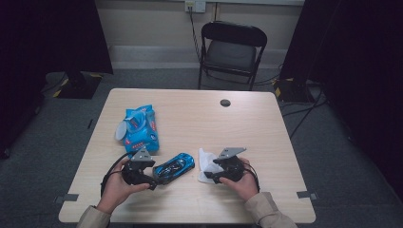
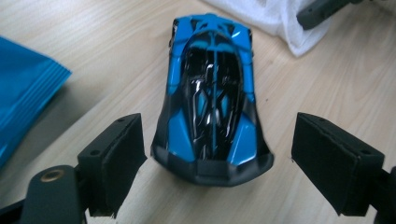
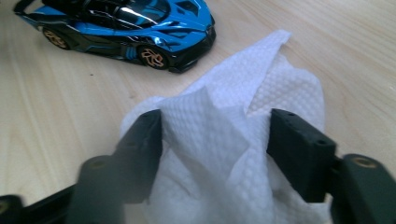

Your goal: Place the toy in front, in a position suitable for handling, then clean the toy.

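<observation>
A blue and black toy car (image 1: pixel 175 167) lies on the wooden table (image 1: pixel 204 118) near its front edge. My left gripper (image 1: pixel 154 179) is open at the car's tail. In the left gripper view its pads (image 2: pixel 116 158) flank the rear of the car (image 2: pixel 210 93) with gaps on both sides. Just right of the car's nose lies a crumpled white wipe (image 1: pixel 205 164). My right gripper (image 1: pixel 210 176) is open over it. In the right gripper view a raised fold of the wipe (image 3: pixel 219 135) stands between the jaws, and the car (image 3: pixel 135 28) lies beyond.
A blue pack of wet wipes (image 1: pixel 140 127) with its flap open lies behind the left hand. A round cable hole (image 1: pixel 225 102) sits near the table's far edge. A black folding chair (image 1: pixel 231 47) stands beyond the table. Dark curtains hang at both sides.
</observation>
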The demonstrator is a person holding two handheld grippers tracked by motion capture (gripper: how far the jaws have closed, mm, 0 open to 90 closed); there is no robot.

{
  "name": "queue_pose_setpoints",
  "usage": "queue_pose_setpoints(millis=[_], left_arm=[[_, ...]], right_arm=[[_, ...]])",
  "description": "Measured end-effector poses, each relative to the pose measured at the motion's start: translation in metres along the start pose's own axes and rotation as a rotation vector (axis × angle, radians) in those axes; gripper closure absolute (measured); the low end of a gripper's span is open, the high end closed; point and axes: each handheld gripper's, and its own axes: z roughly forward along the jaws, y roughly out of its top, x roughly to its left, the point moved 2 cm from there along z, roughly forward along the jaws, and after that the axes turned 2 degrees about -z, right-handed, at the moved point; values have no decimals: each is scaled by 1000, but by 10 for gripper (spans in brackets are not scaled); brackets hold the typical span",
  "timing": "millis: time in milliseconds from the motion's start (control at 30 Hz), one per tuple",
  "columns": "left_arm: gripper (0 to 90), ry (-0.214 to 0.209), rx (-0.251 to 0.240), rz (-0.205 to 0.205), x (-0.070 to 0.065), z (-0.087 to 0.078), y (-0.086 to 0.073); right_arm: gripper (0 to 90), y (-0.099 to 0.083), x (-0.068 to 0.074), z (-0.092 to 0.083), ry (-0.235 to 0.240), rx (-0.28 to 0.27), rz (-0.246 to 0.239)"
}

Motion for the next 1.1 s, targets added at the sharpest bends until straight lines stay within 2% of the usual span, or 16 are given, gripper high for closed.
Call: queue_pose_setpoints(millis=[67,133,233,300,367,433,567,633,867,933,1033,1100], left_arm=[[169,4,10,-3,1,4,-4],[173,13,24,35,0,7,-7],[173,8,34,30,-2,9,-10],[167,41,28,51,-2,11,-11],[165,47,18,50,-3,14,-11],[167,53,18,61,-3,17,-12],[165,54,-6,37,-3,23,-15],[160,58,-5,52,-2,26,-16],[165,58,-29,59,-8,38,-16],[164,66,-42,80,-9,40,-16],[181,64,-64,76,-8,41,-16],[238,62,-73,74,-6,40,-17]], right_arm=[[430,-1,1,3,-11,7,-4],[538,-2,0,3,-48,3,-22],[666,-2,-1,2,-75,9,-34],[758,-3,-2,1,-67,0,-18],[814,-4,-3,0,-61,-3,-4],[837,-4,-3,0,-58,0,1],[855,-3,-3,0,-55,7,3],[857,-3,-4,-1,-47,2,11],[868,-3,-4,-1,-33,6,30],[869,-2,-3,-2,-21,1,39],[870,2,-2,-3,-13,-9,43],[870,4,-1,-4,-5,-12,47]])
